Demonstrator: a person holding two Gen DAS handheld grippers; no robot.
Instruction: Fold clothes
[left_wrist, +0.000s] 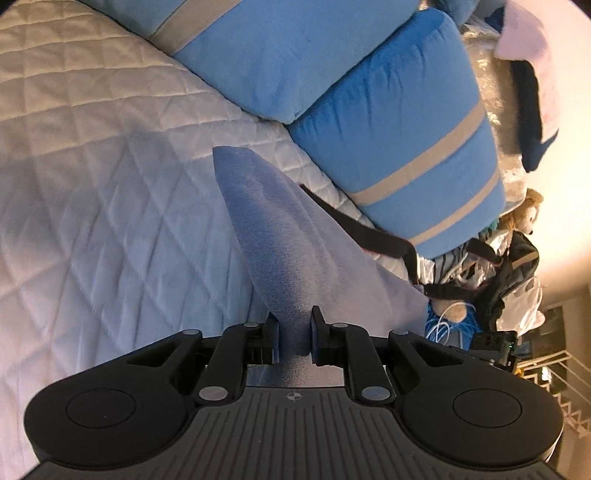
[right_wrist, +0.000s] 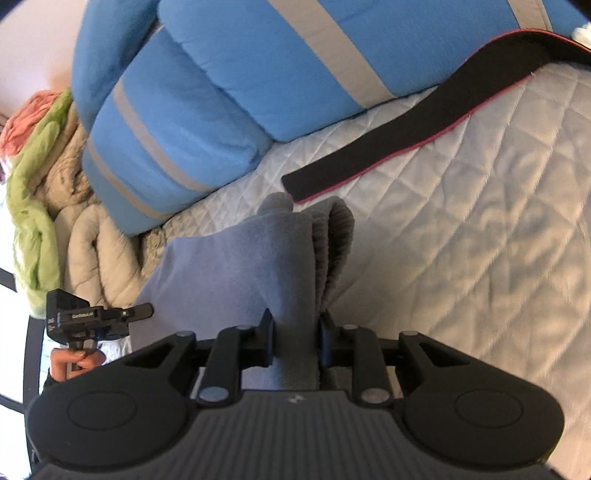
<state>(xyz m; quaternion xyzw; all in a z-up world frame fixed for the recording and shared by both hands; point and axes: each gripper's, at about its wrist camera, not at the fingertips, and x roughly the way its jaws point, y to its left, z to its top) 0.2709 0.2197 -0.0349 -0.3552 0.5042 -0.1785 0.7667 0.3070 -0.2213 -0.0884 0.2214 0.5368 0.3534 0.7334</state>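
Bed: white quilted cover (left_wrist: 92, 184) fills the left of your left wrist view, with blue striped bedding (left_wrist: 388, 122) rolled across the top.
Garment: your grey-blue fleece (left_wrist: 280, 236) rises from bottom centre toward mid-frame, lifted off the quilt.
Left gripper (left_wrist: 293, 339): your fingers are clamped on a bunched fold of the fleece.
Right gripper (right_wrist: 295, 339): pinched on the fleece (right_wrist: 240, 273) beside its ribbed cuff (right_wrist: 336, 243).
Strap: black band with red edging (right_wrist: 406, 140) lies on the quilt, upper right.
Hand (right_wrist: 70, 363): lower left in the right wrist view, gripping the other tool's handle.
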